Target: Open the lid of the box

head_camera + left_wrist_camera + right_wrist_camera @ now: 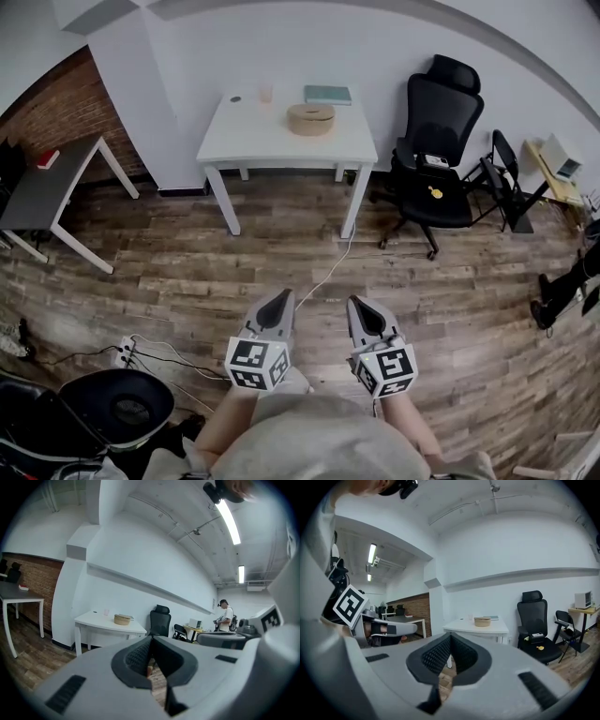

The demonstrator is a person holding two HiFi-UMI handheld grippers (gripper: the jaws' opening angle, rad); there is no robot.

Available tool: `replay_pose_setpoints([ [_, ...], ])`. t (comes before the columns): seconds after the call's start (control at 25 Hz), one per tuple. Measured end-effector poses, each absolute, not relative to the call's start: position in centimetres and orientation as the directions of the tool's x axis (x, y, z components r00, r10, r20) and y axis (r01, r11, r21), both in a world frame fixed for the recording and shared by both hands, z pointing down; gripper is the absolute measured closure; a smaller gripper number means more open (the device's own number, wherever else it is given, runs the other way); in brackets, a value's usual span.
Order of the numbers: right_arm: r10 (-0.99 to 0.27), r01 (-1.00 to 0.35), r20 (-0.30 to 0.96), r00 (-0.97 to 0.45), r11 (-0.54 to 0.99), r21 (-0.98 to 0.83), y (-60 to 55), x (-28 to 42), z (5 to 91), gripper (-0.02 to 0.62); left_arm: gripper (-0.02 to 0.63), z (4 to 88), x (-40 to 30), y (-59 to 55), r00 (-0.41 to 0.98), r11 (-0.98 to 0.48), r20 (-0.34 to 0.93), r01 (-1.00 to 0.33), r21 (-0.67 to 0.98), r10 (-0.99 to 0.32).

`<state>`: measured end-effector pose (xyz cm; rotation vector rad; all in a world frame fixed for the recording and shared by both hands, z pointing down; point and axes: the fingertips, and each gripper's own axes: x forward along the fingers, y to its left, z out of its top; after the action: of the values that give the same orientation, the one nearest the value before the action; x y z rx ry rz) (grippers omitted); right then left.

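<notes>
A round tan box [311, 119] with its lid on sits on the white table [272, 141] across the room. The same box [123, 619] shows small in the left gripper view, and as the box [482, 621] in the right gripper view. My left gripper [281, 301] and right gripper [362, 307] are held side by side close to my body, far from the table. Both are shut with nothing between the jaws. The left gripper [151, 639] and right gripper [450, 635] point toward the table.
A black office chair [434, 150] stands right of the white table. A grey desk [47, 192] is at the left by a brick wall. A white cable [328, 267] runs over the wooden floor. A power strip [125, 352] and another black chair [108, 409] lie near my left. A person [227, 616] stands far right.
</notes>
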<state>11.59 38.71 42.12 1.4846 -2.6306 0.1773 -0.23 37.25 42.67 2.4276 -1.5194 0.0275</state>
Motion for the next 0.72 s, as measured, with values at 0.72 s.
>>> replay_pose_setpoints([
  [0.72, -0.828, -0.841, 0.149, -0.54, 0.529, -0.109, 38.2, 11.1, 42.4, 0.594, 0.598, 42.5, -0.8, 38.2, 0.449, -0.409, 0.159, -0.883, 0.23, -0.879],
])
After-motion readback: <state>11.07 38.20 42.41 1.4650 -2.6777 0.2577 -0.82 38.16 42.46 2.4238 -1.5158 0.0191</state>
